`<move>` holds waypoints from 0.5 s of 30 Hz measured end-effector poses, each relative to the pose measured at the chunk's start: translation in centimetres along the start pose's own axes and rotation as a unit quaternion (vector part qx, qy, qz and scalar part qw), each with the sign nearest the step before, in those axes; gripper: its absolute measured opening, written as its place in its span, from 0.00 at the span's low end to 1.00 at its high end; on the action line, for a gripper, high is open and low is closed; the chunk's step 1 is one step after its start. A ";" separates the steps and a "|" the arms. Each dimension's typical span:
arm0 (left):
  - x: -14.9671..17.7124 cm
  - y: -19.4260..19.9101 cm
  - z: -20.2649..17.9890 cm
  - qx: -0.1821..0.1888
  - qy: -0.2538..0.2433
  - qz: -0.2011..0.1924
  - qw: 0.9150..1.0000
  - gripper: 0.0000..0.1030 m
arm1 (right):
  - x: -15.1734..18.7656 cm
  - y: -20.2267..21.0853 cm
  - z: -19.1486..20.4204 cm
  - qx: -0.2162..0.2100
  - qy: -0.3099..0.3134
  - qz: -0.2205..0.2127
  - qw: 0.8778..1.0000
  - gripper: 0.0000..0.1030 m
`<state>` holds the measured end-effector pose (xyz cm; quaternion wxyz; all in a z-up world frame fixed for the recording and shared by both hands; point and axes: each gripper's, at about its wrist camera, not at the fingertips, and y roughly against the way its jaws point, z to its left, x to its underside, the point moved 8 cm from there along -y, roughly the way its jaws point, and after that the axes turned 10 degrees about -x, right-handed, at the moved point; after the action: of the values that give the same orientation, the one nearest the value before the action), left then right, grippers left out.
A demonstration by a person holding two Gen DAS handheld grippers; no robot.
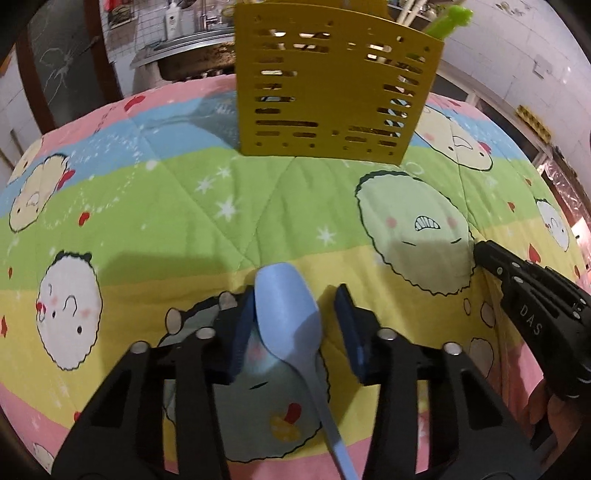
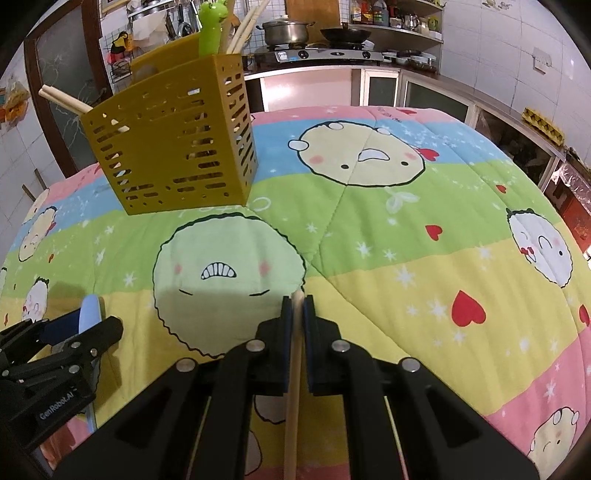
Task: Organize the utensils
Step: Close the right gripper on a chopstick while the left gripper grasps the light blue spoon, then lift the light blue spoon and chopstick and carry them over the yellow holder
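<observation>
A light blue spoon (image 1: 286, 314) lies on the cartoon-print cloth, bowl pointing away and handle running back under my left gripper (image 1: 295, 295). Its fingers straddle the bowl: the left pad (image 1: 242, 328) is against it, while a gap separates the right pad from it, so the gripper is open. My right gripper (image 2: 297, 306) is shut on a wooden chopstick (image 2: 293, 387) just above the cloth, and its tip also shows at the right in the left wrist view (image 1: 484, 254). The perforated yellow utensil holder (image 1: 332, 85) (image 2: 173, 147) stands at the far side.
The holder has a green-handled utensil (image 2: 212, 29) and several chopsticks (image 2: 243, 26) in it. The quilted cloth (image 2: 406, 229) covers the whole table. Behind it is a kitchen counter with a stove and pot (image 2: 286, 31). My left gripper (image 2: 92, 325) sits at the lower left of the right wrist view.
</observation>
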<state>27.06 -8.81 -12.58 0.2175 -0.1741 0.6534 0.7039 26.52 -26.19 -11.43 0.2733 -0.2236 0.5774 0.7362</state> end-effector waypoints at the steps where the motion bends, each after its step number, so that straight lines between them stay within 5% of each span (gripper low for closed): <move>1: -0.1 0.0 0.0 0.000 -0.002 -0.001 1.000 0.32 | 0.0 0.1 0.0 0.000 0.000 -0.001 1.000 0.06; 9: -1.0 0.7 0.1 0.015 -0.007 -0.018 1.000 0.27 | -1.0 1.8 0.3 -0.005 -0.003 -0.024 1.000 0.06; 15: -2.2 3.2 0.3 0.011 -0.017 -0.065 0.998 0.27 | -2.2 3.6 1.0 -0.008 0.002 -0.050 0.999 0.06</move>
<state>27.25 -8.86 -8.65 0.2759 -0.2014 0.6443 0.6843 25.77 -26.20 -7.17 0.3067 -0.2554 0.5601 0.7260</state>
